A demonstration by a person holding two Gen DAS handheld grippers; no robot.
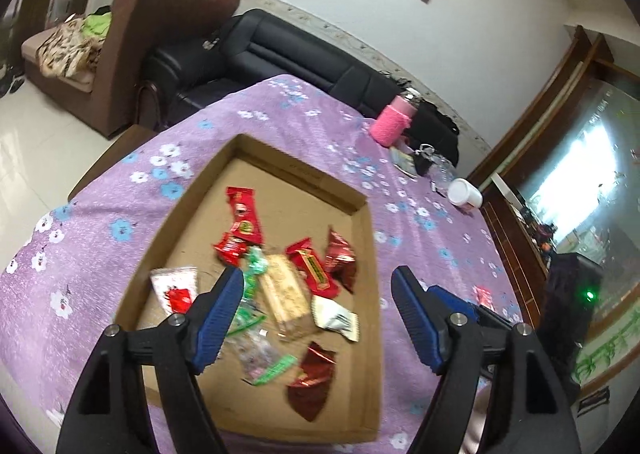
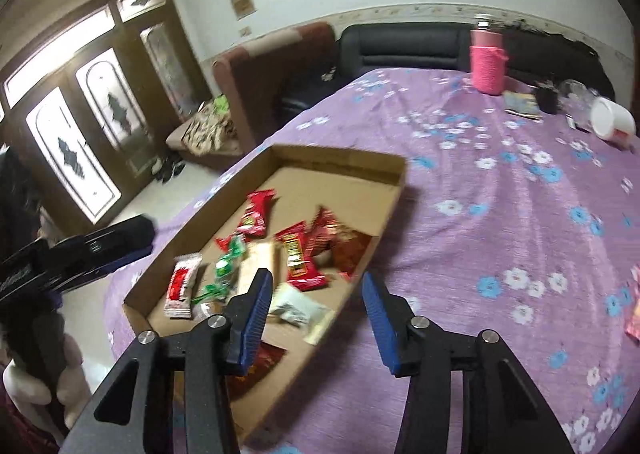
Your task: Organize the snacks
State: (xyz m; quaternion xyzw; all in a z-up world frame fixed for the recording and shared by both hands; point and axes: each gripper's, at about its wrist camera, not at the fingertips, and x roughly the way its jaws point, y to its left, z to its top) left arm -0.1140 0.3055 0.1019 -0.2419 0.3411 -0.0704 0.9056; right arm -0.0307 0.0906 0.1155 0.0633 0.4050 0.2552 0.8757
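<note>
Left wrist view shows me my left gripper [image 1: 318, 294] hanging over a shallow cardboard tray [image 1: 370, 254] with its blue-padded jaws spread wide and nothing between them. The tray sits on a table under a purple flowered cloth [image 1: 80, 254], and the snacks lie loose on its floor: a long red packet [image 1: 243, 216] toward the far end, a clear pack of pale biscuits [image 1: 286, 294] in the middle, a white sachet with dark print [image 1: 334, 316] just right of it, a white and red wrapper [image 1: 176, 288] near the left wall, green-trimmed clear wrappers [image 1: 256, 350] beside my left pad, and a dark red foil pouch [image 1: 310, 382] nearest the camera. From the right wrist view, my right gripper [image 2: 316, 296] also stands open and empty, its left pad over the near end of the tray [image 2: 400, 174] and its right pad out over the cloth beside the tray's right wall. The other tool shows as a dark blur at the left edge of that view, a hand [image 2: 30, 382] around its handle. Far across the table I see a bottle in a pink knitted sleeve [image 2: 487, 62] and a white cup on its side [image 2: 610, 118], well apart from the tray. One more reddish packet [image 2: 634, 314] lies on the cloth at the far right edge.
</note>
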